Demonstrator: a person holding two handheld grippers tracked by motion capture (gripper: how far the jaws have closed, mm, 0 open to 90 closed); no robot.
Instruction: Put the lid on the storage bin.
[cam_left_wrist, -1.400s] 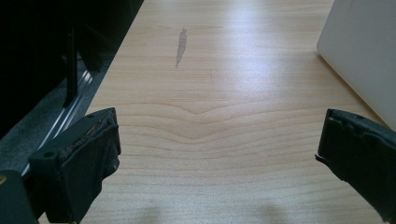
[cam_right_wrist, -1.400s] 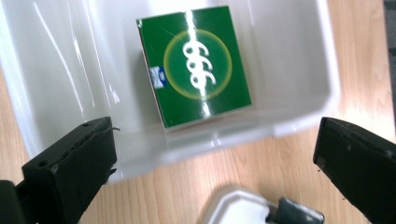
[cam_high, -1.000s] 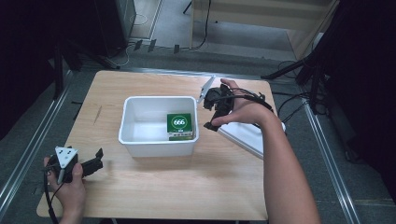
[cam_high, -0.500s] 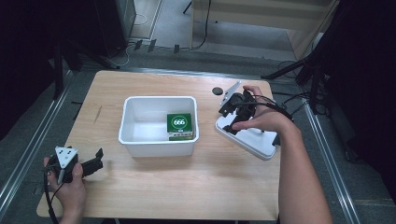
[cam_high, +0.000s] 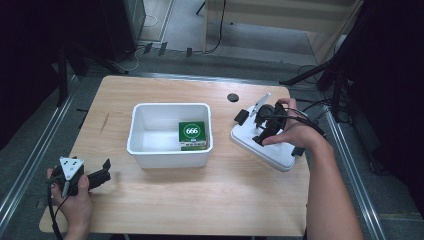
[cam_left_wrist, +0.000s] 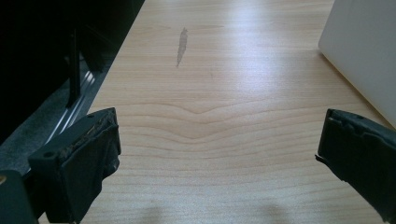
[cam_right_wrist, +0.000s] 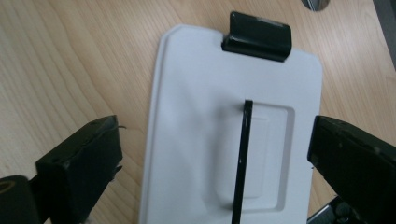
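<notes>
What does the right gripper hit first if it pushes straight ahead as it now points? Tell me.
Probably the thin black handle standing up from the white lid, which lies between the right gripper's open jaws; depth is hard to judge.

Right gripper above white lid on wooden table

The lid lies flat on the table, with a black clip at its far edge and a thin black handle standing upright in a shallow rectangular recess at its centre. The two black jaws stand wide apart on either side of the handle, not touching it; they have just been closing slightly.
</notes>
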